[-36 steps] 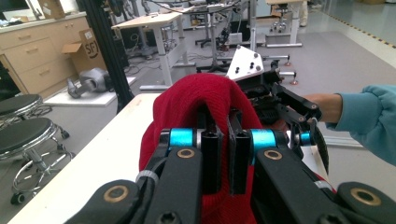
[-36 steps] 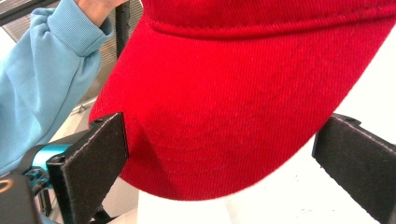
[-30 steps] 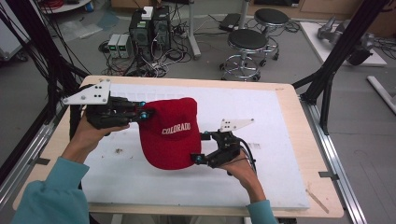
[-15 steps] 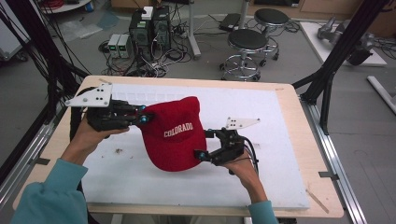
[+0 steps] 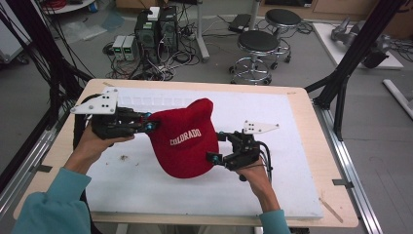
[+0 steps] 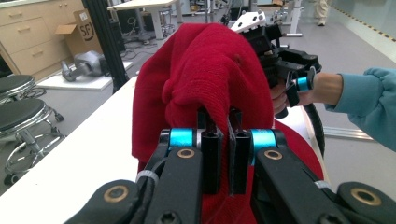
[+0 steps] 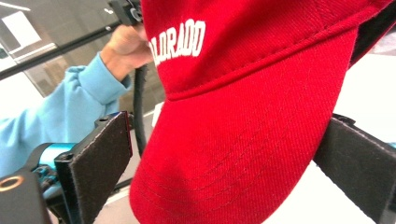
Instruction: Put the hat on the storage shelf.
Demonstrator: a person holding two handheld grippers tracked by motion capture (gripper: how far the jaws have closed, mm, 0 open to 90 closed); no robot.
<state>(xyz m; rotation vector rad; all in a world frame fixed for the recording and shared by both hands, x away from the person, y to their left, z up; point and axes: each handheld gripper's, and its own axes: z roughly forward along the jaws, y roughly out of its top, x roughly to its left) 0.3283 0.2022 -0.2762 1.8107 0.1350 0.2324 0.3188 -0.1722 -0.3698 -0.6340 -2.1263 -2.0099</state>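
A red cap [image 5: 185, 141] lettered COLORADO is held up over the white mat [image 5: 272, 117] in the middle of the table. My left gripper [image 5: 148, 124] is shut on a fold of the crown's fabric at the cap's left side; in the left gripper view the red cloth [image 6: 210, 79] is pinched between its close-set pads [image 6: 211, 154]. My right gripper [image 5: 214, 146] reaches in from the right with its jaws wide apart. The cap's brim [image 7: 243, 140] lies slantwise between them, covering part of the right jaw, and the left pad [image 7: 100, 163] stands just clear of the brim's edge.
The mat covers most of a wooden table [image 5: 316, 122]. Black frame posts [image 5: 350, 63] stand at the right and left corners. Stools [image 5: 258, 46] and computer boxes [image 5: 156, 29] are on the floor beyond the far edge.
The cap has tipped slightly, its crown now a little higher. My right gripper has shifted a little up and towards the cap. The left gripper has stayed put, still shut on the cloth.
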